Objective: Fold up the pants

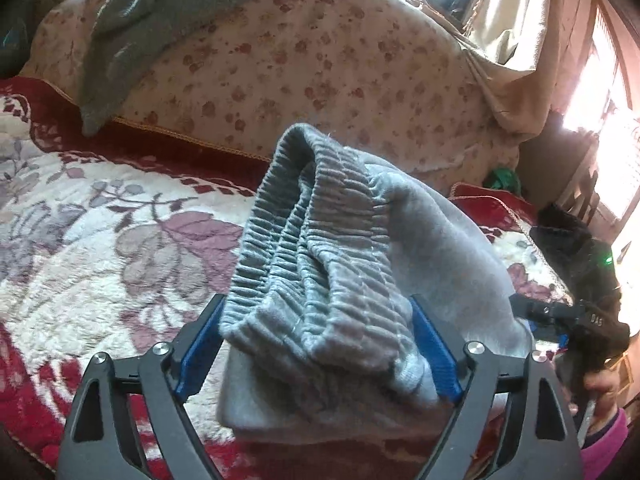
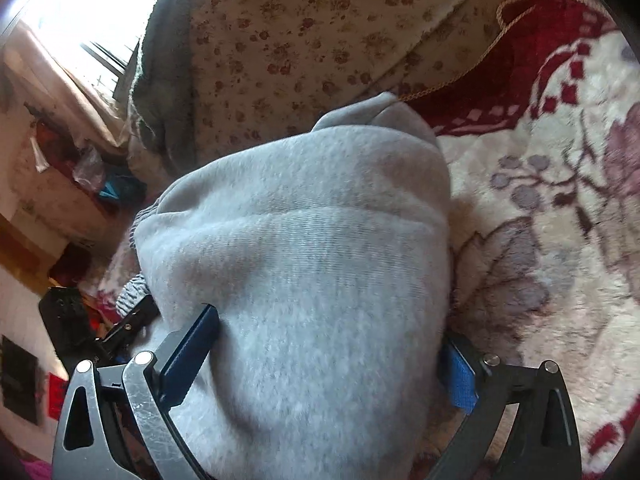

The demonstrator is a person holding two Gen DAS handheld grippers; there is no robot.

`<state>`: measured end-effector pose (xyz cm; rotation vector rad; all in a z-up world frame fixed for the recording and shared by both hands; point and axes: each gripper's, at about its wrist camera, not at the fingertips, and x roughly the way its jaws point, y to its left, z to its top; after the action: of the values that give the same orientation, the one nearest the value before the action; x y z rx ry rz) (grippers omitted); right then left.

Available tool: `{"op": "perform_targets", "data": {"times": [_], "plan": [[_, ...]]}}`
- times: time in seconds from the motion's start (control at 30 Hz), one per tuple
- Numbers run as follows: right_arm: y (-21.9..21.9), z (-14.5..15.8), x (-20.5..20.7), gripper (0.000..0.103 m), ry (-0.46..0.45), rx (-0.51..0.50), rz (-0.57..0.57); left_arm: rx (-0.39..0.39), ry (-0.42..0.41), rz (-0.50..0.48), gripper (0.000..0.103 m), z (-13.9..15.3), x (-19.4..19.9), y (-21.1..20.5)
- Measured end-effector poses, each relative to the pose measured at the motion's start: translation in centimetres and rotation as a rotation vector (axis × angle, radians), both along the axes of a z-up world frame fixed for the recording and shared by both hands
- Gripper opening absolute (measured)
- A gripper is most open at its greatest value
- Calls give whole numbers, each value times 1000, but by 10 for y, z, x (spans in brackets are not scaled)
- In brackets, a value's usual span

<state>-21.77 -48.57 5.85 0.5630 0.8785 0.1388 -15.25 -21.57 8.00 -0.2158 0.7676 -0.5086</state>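
a thick floral blanket (image 1: pixel 80 216) in cream and dark red covers a bed, and a flower-print cover (image 1: pixel 312 60) rises behind it. raised just above the blanket is a bundle of grey fleece pants (image 2: pixel 304 264), already doubled over several times. the left gripper (image 1: pixel 320 344) has its blue pads closed on the stacked ribbed waistband (image 1: pixel 320 240); the right gripper (image 2: pixel 328 344) pinches the plain cloth at the other side. the fabric looks soft, light and limp, likely to sag and slide apart wherever it is not held, so the firmer elastic band and the thick folded edges seem the safest places to grip. the legs and cuffs are buried inside the bundle, its underside is hidden, and bright window glare washes out the room beyond.
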Motion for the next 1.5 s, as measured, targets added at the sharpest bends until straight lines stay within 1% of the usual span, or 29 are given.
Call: {"op": "perform_targets", "data": {"times": [0.07, 0.2, 0.3, 0.4, 0.53, 0.67, 0.8, 0.93, 1.03, 1.23, 1.5], "plan": [[1, 10, -5, 101, -17, -53, -31, 12, -10, 6, 89, 4, -3, 2], [9, 30, -12, 101, -54, -138, -51, 44, -50, 31, 90, 18, -11, 4], [19, 43, -15, 102, -81, -217, -65, 90, -87, 71, 90, 33, -17, 6], [33, 56, -19, 103, -135, -299, -70, 116, -107, 85, 90, 46, -20, 4], [45, 65, -21, 103, -171, -310, -74, 172, -150, 95, 90, 58, -22, -10], [52, 70, -29, 103, -212, -330, -133, 186, -170, 86, 90, 65, -23, -25], [64, 70, -27, 103, -176, -424, -121, 198, -169, 69, 90, 66, -19, -41], [70, 70, -31, 103, -186, -446, -115, 202, -164, 58, 90, 65, -19, -52], [70, 70, -33, 103, -189, -428, -110, 197, -157, 66, 90, 65, -19, -55], [72, 67, -34, 103, -182, -414, -114, 224, -163, 71, 90, 64, -19, -61], [70, 64, -35, 103, -176, -373, -122, 232, -159, 75, 90, 63, -19, -63]]}}
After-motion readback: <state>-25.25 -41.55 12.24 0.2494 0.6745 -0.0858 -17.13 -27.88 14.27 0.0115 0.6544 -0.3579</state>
